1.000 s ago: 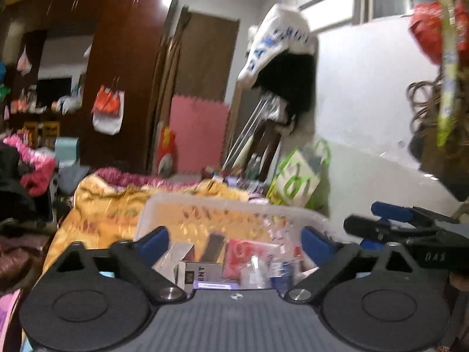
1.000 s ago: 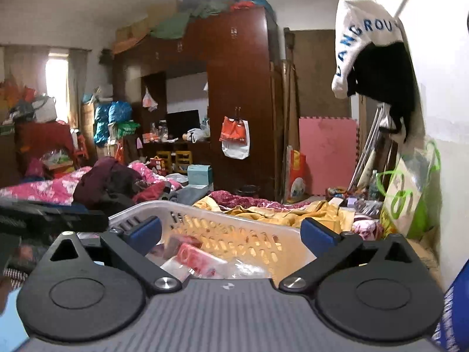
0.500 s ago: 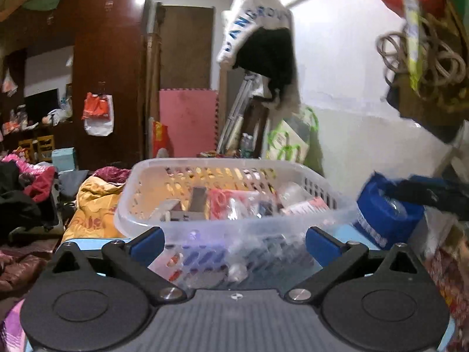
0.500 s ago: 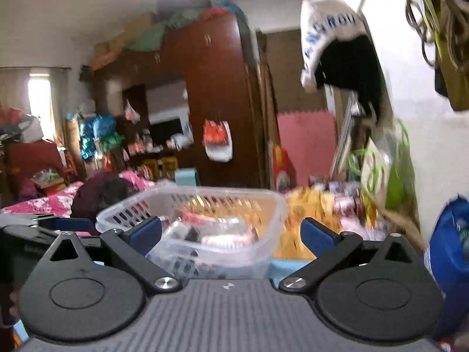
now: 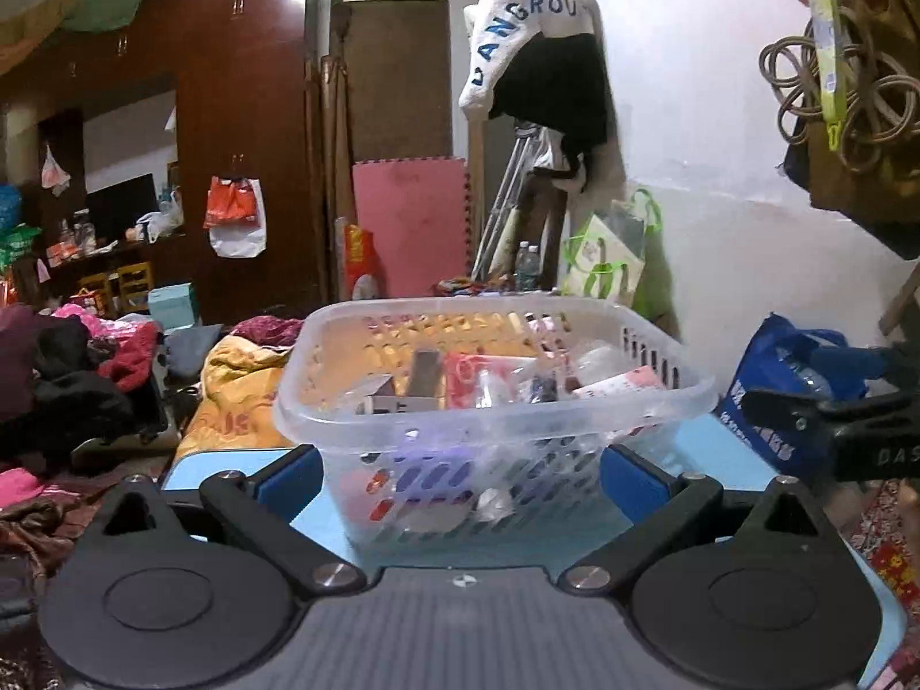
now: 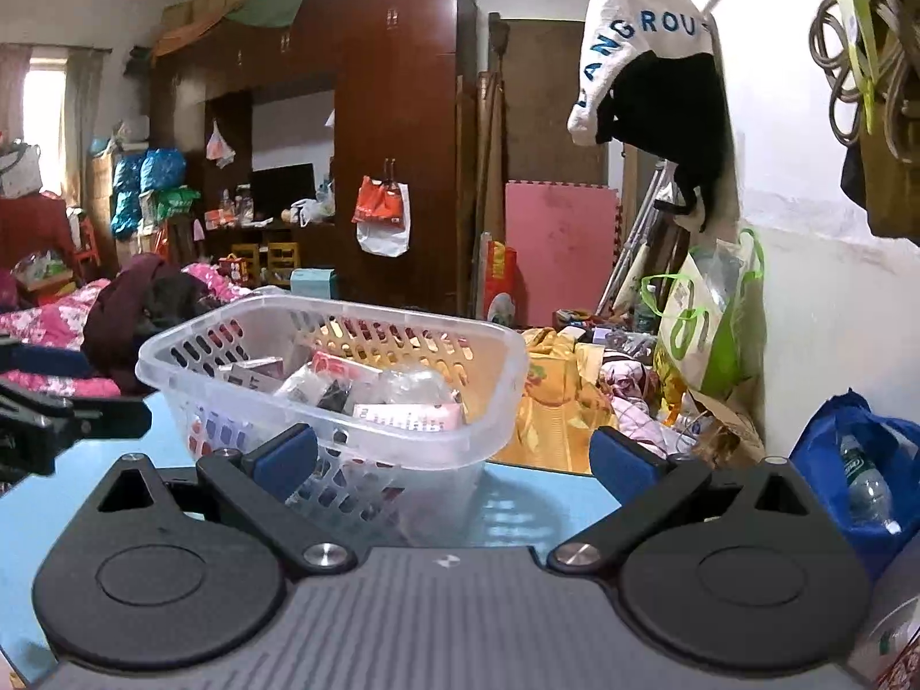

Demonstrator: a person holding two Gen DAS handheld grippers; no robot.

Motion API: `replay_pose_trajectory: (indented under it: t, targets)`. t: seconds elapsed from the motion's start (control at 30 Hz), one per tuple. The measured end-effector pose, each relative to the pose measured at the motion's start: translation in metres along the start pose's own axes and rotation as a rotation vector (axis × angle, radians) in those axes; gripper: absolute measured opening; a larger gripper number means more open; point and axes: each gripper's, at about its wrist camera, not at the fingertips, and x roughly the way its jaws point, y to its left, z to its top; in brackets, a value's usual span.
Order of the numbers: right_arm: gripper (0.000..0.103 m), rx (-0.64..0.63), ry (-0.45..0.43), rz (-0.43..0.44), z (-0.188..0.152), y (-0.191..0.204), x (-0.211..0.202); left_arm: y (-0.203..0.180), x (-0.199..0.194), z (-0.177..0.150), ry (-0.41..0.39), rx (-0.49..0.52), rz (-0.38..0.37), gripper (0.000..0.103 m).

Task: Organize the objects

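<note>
A clear plastic basket [image 5: 661,411] holding several small packets and boxes stands on a light blue table [image 5: 719,460]. It also shows in the right wrist view [image 6: 494,368]. My left gripper [image 5: 460,474] is open and empty, its blue pads low on either side of the basket's near wall, apart from it. My right gripper [image 6: 454,457] is open and empty, close to the basket's right front corner. The right gripper shows at the right edge of the left wrist view [image 5: 828,420]; the left gripper shows at the left edge of the right wrist view [image 6: 63,420].
A blue bag [image 6: 862,460] with a bottle sits at the table's right by the white wall [image 6: 834,287]. A green and white bag [image 6: 707,310], a yellow blanket [image 5: 241,391] and piled clothes [image 5: 63,379] lie beyond the table. A wardrobe [image 6: 397,132] stands behind.
Both grippers have dropped lower and drawn back a little, so the basket is seen from the side on the blue table instead of from above. Both stay open.
</note>
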Motion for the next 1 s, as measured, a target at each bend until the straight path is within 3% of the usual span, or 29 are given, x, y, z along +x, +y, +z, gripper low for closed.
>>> replay_pose_trajectory:
  t: [0.3, 1.0]
  targets:
    - [0.103, 0.006, 0.001, -0.020, 0.002, -0.003, -0.002, 0.009, 0.009, 0.005, 0.027, -0.011, 0.048, 0.103]
    - [0.103, 0.012, 0.042, -0.012, -0.002, -0.004, 0.001, -0.005, 0.008, 0.004, 0.030, 0.026, 0.053, 0.103]
